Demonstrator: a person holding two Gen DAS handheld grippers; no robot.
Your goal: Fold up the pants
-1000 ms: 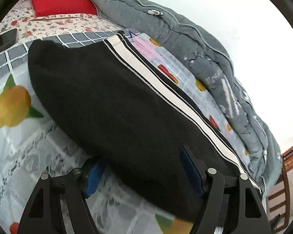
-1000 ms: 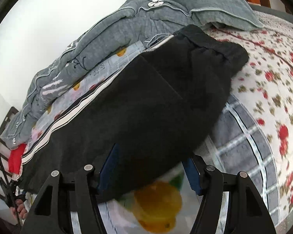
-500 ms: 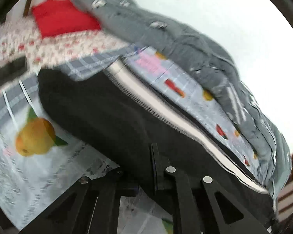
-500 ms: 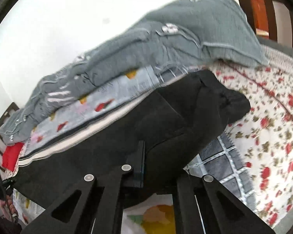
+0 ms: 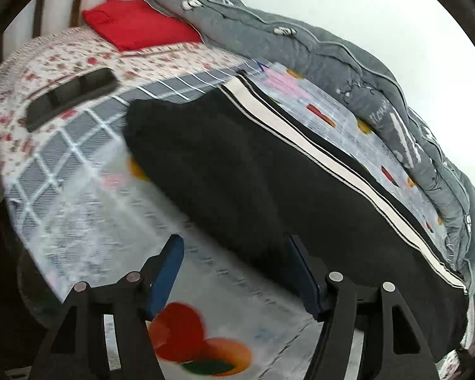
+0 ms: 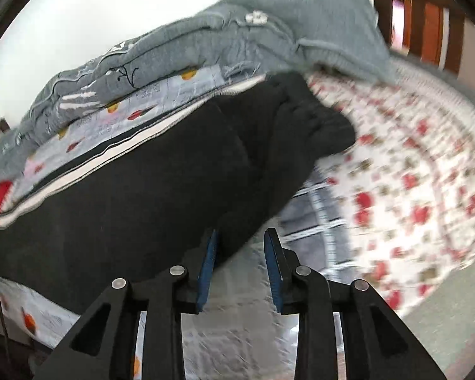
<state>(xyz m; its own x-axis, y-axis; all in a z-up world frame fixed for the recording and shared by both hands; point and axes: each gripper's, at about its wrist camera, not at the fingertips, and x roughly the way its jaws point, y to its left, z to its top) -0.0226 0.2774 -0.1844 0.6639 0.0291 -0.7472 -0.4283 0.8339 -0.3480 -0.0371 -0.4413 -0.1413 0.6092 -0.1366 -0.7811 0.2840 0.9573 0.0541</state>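
Note:
Black pants [image 5: 253, 174] with a white side stripe [image 5: 300, 139] lie flat along the bed. My left gripper [image 5: 236, 269] hovers at their near edge, jaws opening; its right finger overlaps the dark cloth and nothing is pinched between the blue pads [image 5: 169, 269]. In the right wrist view the pants [image 6: 126, 205] end in a bunched waistband at upper right. My right gripper [image 6: 240, 261] stands just off their near edge, jaws opening a little, with the cloth's edge beside the left pad [image 6: 207, 262] and not pressed.
A grey quilt [image 5: 332, 63] is heaped along the wall behind the pants. A red folded cloth [image 5: 136, 28] and a black oblong object [image 5: 69, 98] lie on the floral sheet [image 6: 411, 174]. Wooden bed rails [image 6: 421, 22] stand at the far end.
Both grippers stood open at the pants' near edge, shut on it half a second ago, and now have opened and drawn back. The pants lie on the bed.

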